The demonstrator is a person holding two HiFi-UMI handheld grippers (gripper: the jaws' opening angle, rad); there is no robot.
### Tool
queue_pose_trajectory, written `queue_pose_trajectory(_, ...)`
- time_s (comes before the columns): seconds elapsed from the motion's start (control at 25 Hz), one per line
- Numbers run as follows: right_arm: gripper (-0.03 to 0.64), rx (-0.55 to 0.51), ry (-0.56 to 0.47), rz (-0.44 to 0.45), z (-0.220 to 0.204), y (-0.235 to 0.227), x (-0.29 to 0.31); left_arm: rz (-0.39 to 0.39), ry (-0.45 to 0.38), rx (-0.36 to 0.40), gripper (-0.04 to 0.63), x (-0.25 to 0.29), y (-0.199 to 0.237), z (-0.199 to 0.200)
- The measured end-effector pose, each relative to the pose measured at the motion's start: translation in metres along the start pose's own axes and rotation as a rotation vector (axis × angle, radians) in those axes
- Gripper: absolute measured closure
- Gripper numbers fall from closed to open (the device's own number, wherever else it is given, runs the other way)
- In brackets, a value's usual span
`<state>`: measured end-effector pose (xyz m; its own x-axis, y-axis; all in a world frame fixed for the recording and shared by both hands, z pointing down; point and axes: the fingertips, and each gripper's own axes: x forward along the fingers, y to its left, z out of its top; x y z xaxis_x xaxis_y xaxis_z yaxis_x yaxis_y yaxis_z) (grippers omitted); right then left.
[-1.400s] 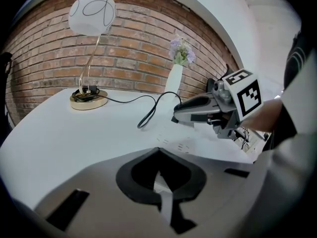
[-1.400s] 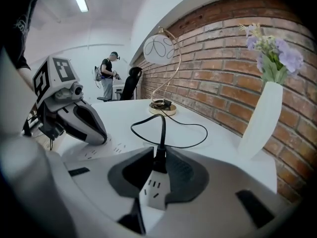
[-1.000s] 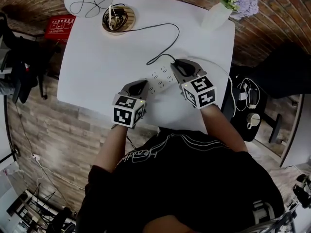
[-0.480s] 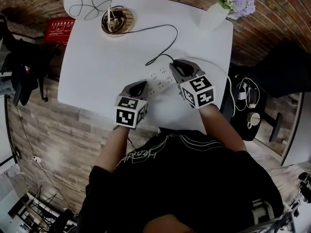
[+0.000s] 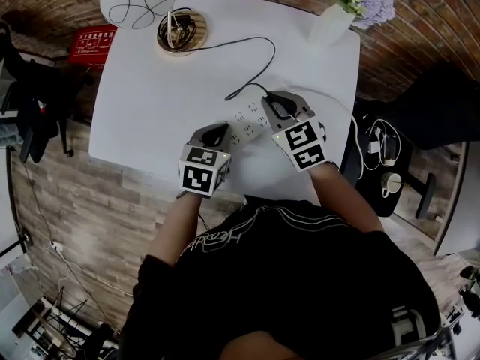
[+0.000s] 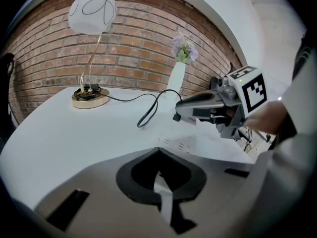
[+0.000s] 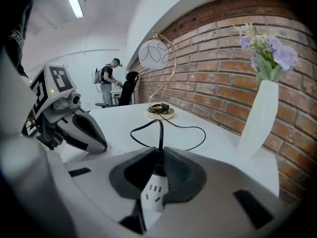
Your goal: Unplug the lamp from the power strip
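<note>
At the near edge of the desk [image 5: 142,111], the left tool [image 6: 158,153] is clamped on the near end of the strip [image 5: 247,122]. A sliver of white casing shows in the slot between its jaws.

Just beyond, the right tool [image 7: 158,155] has been closing on the black plug [image 7: 158,164]. The plug sits between the ribbed pads at the very tips, and the pads look to be on its sides. The plug is still seated in the strip.

Risks, as I judge them:
- The left hold is on one end only. If the socket is stiff, the strip may pivot or lift with the plug rather than let it go.
- The right hold is shallow, out at the tips. A hard pull could slide the pads off the plug and up onto the cord [image 7: 159,130], straining it where it enters the plug.
- A pull off the line of the pins could bind or bend them. The right tool comes in at a slant, so I would correct for that.
- A sudden release would jerk the cord, which runs slack to the base of the lamp [image 5: 139,0] at the far left corner. The slack should absorb it, but the lamp looks top-heavy.
- The vase [image 5: 332,22] stands well apart at the far right. It is at risk only from a wild recoil.
</note>
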<state>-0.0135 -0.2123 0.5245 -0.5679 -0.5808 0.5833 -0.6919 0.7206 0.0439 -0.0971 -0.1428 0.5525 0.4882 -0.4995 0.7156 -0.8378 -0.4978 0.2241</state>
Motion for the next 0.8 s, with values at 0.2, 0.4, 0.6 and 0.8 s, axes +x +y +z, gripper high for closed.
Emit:
queue_pose_trajectory(0.2, 0.581, 0.236, -0.045, 0.065, -0.0048, -0.0090, -0.0015, -0.003, 0.012, 0.014, 0.594, 0.0005, -0.0017, -0.0005)
queue_pose_trajectory(0.4, 0.583, 0.093, -0.026, 0.021, -0.0005, -0.0051, -0.0021, 0.000, 0.009, 0.012, 0.594, 0.0002, -0.0012, -0.0004)
queue_pose_trajectory(0.6, 0.583, 0.003, -0.016, 0.018, 0.0009, -0.0009, -0.0026, 0.002, 0.007, 0.012, 0.594, -0.0001, -0.0009, -0.0007)
queue_pose_trajectory(0.8, 0.583, 0.204, -0.052, 0.069, -0.0025, -0.0077, -0.0035, 0.004, 0.014, 0.022, 0.594, -0.0001, -0.0014, -0.0004)
